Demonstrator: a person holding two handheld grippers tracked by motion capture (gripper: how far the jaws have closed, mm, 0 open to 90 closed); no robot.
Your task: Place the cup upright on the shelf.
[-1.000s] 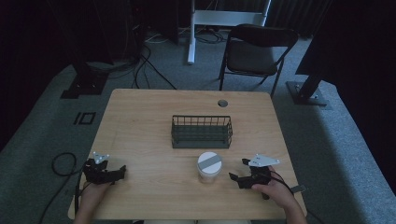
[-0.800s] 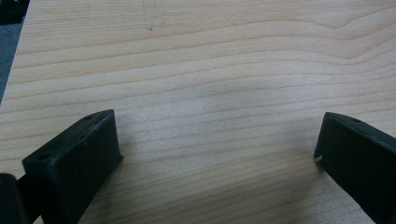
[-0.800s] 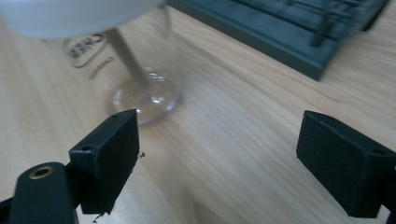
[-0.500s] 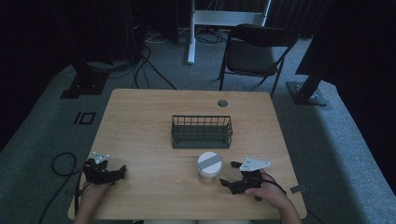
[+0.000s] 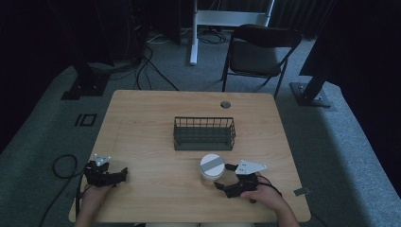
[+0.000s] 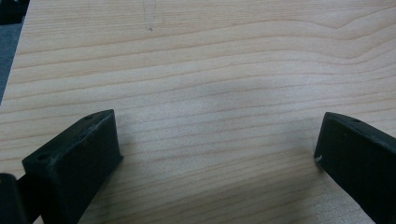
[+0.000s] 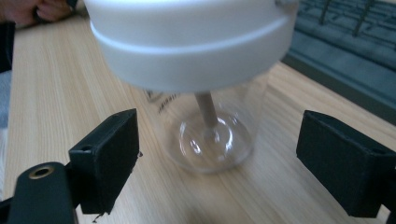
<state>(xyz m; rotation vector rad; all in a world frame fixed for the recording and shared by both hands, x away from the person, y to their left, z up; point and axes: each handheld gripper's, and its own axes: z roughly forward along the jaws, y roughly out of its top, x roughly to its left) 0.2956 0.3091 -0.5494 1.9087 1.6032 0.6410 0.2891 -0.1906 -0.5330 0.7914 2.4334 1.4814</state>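
Now: open right gripper beside a clear jar

Seen from the high view, a wooden table (image 5: 142, 123) fills the middle of the frame. Low and right of centre stands a clear jar (image 5: 210, 169) with a white lid, upright. The right gripper (image 5: 226, 177) sits just to its right, jaws spread wide on either side of the jar's base without touching it. At lower left, the left gripper (image 5: 124, 173) rests on bare wood, jaws also apart and holding nothing. A dark wire basket (image 5: 204, 134) sits just above the jar.
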